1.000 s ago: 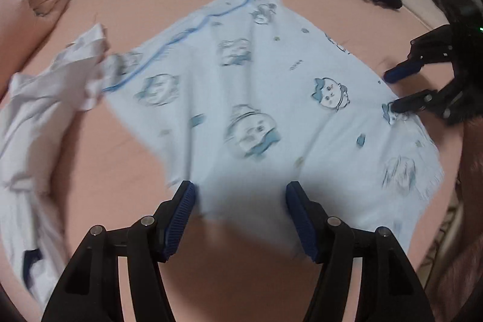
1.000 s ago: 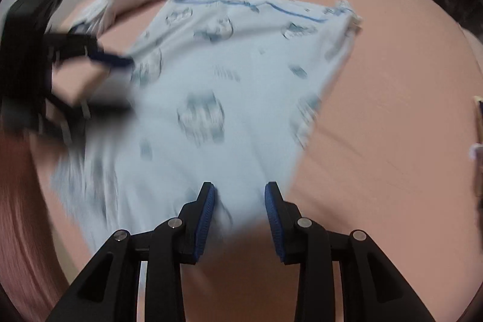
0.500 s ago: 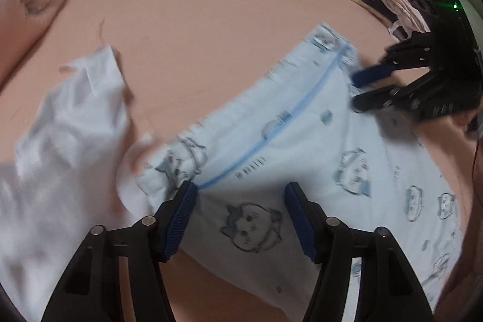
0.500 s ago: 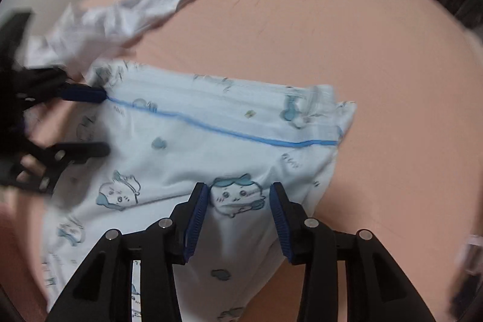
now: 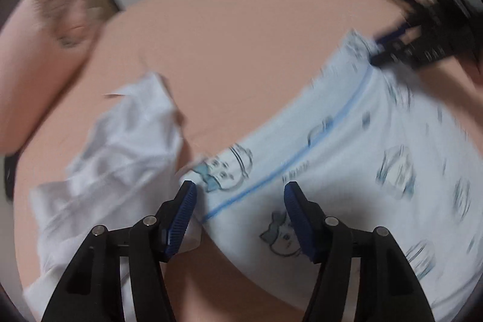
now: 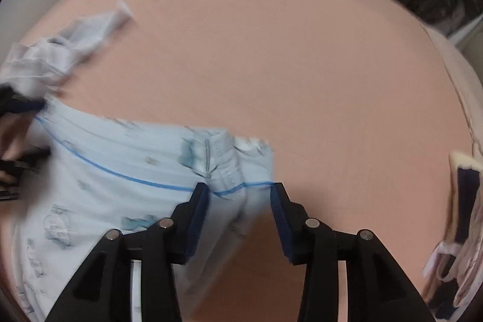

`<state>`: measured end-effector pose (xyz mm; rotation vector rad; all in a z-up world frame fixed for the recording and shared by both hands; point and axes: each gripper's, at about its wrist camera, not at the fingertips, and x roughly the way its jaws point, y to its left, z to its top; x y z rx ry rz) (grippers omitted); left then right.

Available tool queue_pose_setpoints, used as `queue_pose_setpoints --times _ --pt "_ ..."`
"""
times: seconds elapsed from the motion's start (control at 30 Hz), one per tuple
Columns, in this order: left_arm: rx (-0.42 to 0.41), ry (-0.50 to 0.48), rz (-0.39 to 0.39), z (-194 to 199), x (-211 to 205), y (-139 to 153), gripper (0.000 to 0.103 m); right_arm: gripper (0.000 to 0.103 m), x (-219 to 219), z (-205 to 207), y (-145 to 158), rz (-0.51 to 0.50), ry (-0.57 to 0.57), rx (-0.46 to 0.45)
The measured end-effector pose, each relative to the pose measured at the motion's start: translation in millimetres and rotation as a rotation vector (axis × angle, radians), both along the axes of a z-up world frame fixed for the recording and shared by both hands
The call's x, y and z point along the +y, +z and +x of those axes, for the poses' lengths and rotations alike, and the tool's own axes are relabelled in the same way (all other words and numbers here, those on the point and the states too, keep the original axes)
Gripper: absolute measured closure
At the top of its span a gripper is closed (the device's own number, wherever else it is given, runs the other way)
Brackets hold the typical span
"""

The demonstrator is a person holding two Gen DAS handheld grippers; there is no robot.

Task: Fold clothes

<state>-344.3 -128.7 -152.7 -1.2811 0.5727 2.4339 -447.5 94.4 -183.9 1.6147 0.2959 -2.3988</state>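
Two grippers now stand over one end of the light blue garment (image 5: 347,171), while a second ago they were at its other end, near the ragged hem; both have travelled along the cloth to the end with the thin blue line. From the left: the white garment (image 5: 114,165) lies crumpled on the pink bed sheet (image 5: 241,44), touching the blue garment's left corner. The left gripper (image 5: 240,216) hovers over that corner with its blue pads wide apart; the cloth with the cartoon print is seen between them, but the pads do not press on it. The blue garment lies spread flat on the sheet, running away to the right and toward the person. At its right corner, where the band has a small bunched seam, the right gripper (image 6: 238,216) stands above the cloth, and its jaws are opening; the corner is between the pads, not pinched. At the far right edge a small pile of folded clothes (image 6: 462,219) waits on the sheet. In my judgement this means a new fold is starting: both tools are placed at the two corners of the band end, ready to close on them and carry this end over toward the hem.
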Motion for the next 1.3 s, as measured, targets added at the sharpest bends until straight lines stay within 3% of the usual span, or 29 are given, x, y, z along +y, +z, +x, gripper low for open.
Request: queue_pose_setpoints --times 0.07,0.13,0.2,0.27,0.3,0.37,0.43,0.5,0.57,0.63,0.67,0.77,0.83,0.93,1.0,1.07,1.2,1.3 --pt "0.027 -0.066 0.124 13.5 12.3 18.6 0.045 0.059 5.9 7.5 18.2 -0.046 -0.050 0.047" --pt "-0.023 -0.179 0.176 25.9 38.3 20.7 0.045 0.056 -3.4 23.6 37.0 -0.117 0.007 0.090" --pt "-0.060 -0.281 0.114 40.0 76.1 4.3 0.045 0.056 -24.7 39.2 36.1 -0.121 0.116 0.064" --pt "-0.101 -0.302 0.025 45.1 89.5 -24.1 0.042 0.056 -45.1 52.0 19.7 -0.038 0.215 0.048" --pt "-0.125 -0.272 0.079 36.6 84.1 -24.1 0.040 0.056 -47.9 53.4 8.9 0.025 0.224 0.061" --pt "-0.150 -0.185 0.182 17.2 70.4 -18.6 0.039 0.052 -42.6 44.5 -3.6 0.046 0.192 0.093" --pt "-0.112 -0.011 0.248 -9.5 49.4 -8.6 0.039 0.052 -23.8 22.8 1.9 -0.061 0.052 0.078" --pt "-0.162 0.088 0.301 -27.6 34.5 -4.9 0.040 0.052 -10.6 5.3 4.5 -0.163 -0.046 0.029" --pt "-0.124 0.076 0.278 -23.3 33.9 6.0 0.041 0.052 -13.5 4.1 13.9 -0.156 -0.040 0.031" --pt "-0.077 -0.043 0.223 3.2 43.4 17.1 0.040 0.050 -23.8 19.7 28.1 -0.112 0.049 0.086" --pt "-0.072 -0.087 0.175 20.6 50.2 19.4 0.040 0.050 -29.4 30.6 33.7 -0.096 0.099 0.105" --pt "-0.093 -0.173 0.020 57.4 67.9 0.0 0.040 0.050 -40.4 65.7 29.1 -0.092 0.193 0.048" --pt "-0.045 -0.200 -0.090 82.8 68.4 -13.6 0.040 0.050 -44.4 89.3 14.7 -0.072 0.239 0.010" --pt "-0.065 -0.187 -0.081 106.1 44.2 -12.0 0.040 0.043 -31.8 119.5 -0.3 -0.022 0.271 0.029" --pt "-0.075 -0.153 -0.097 117.0 28.3 -5.0 0.040 0.032 -10.8 131.9 0.2 -0.014 0.244 0.033" --pt "-0.074 -0.125 -0.087 130.1 19.9 5.1 0.040 0.031 14.6 137.2 5.1 -0.037 0.178 -0.002" --pt "-0.030 -0.159 0.058 155.8 57.8 25.0 0.040 0.031 16.8 159.1 33.5 -0.128 0.137 0.028" --pt "-0.124 -0.174 0.016 167.5 78.9 -3.4 0.040 0.031 -8.4 174.6 34.2 -0.148 0.197 0.026"
